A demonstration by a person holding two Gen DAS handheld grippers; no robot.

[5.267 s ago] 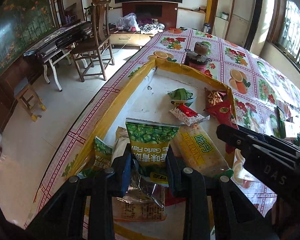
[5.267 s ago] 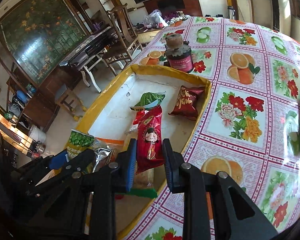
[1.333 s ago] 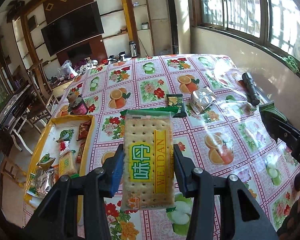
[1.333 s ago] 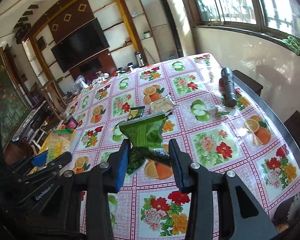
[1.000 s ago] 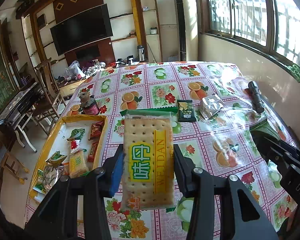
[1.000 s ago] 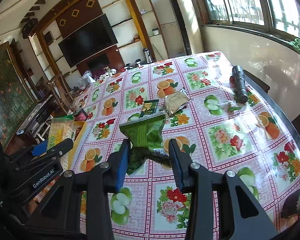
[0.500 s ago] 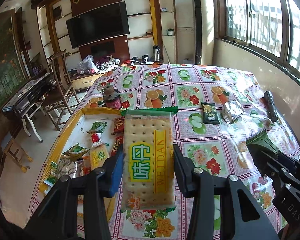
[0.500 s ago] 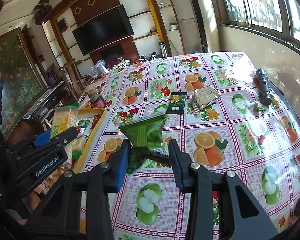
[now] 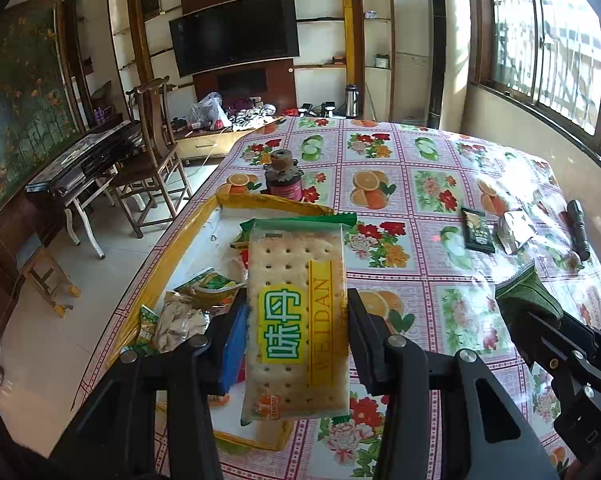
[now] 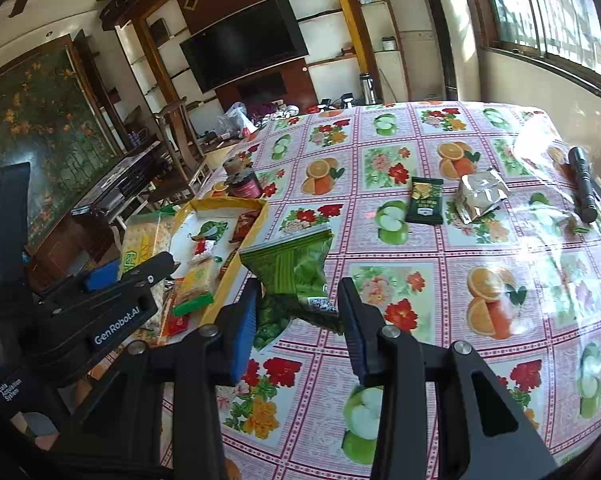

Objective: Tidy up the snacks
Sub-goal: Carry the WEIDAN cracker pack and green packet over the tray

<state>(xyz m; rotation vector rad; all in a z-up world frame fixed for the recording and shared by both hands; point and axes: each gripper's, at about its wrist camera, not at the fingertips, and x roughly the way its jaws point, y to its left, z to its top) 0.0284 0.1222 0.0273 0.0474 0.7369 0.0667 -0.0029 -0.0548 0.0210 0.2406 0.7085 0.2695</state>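
Observation:
My left gripper point(image 9: 296, 320) is shut on a clear pack of square crackers point(image 9: 296, 264) with a green and yellow label, held upright over the near end of the yellow-rimmed tray point(image 9: 172, 256). Several snack packets lie in that tray. My right gripper point(image 10: 298, 312) is shut on a crumpled green snack bag point(image 10: 296, 268), held above the flowered tablecloth just right of the tray point(image 10: 260, 216). In the right wrist view the left gripper point(image 10: 148, 272) and its crackers point(image 10: 140, 236) hang at the left. In the left wrist view the right gripper's fingers point(image 9: 548, 328) show at the right with the green bag point(image 9: 524, 292).
A dark jar point(image 9: 283, 178) stands beyond the tray's far end. A dark green packet point(image 10: 424, 200), a silver foil packet point(image 10: 480, 196) and a black flashlight point(image 10: 582, 188) lie on the far right of the table. A wooden chair point(image 9: 152, 160) stands left of the table.
Both grippers have swung left across the table toward the tray, each still holding its pack. The tray now lies close beneath the crackers; the loose packets have slid to the right.

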